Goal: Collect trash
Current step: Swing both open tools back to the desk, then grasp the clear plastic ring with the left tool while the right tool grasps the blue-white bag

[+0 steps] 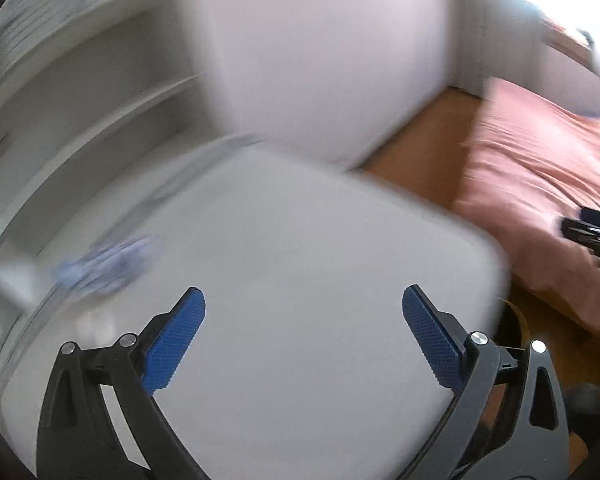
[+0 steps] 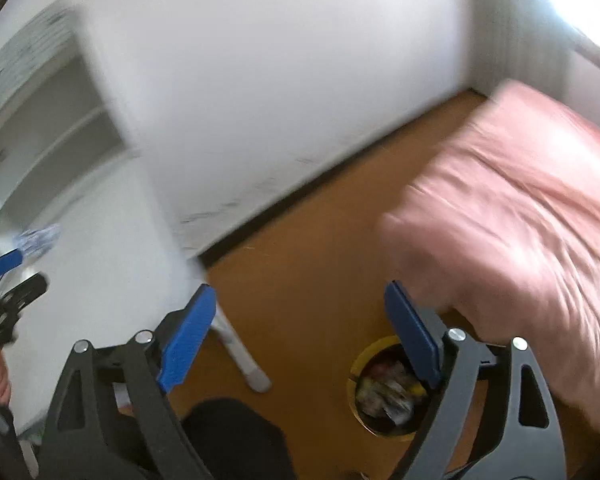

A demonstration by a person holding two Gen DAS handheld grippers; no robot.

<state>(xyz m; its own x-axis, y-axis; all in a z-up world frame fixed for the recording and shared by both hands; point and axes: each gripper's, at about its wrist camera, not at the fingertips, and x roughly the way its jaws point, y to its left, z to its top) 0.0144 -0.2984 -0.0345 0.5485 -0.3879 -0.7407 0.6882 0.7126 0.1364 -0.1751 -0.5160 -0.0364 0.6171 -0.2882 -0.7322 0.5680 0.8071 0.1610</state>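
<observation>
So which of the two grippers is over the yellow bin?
The right gripper: its open jaws frame the floor and the yellow bin of trash, while the left gripper hangs open above the white table.

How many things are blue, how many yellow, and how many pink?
Blue: 5, four gripper fingers and 1 blurry crumpled thing on the white table
Yellow: 1, the trash bin
Pink: 1, the bed cover
Total: 7

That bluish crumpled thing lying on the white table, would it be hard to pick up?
The crumpled bluish thing looks like thin wrapper or film, though it is blurred: probably very light and floppy, squashing between pads. On the smooth white table it might slide if nudged.
</observation>
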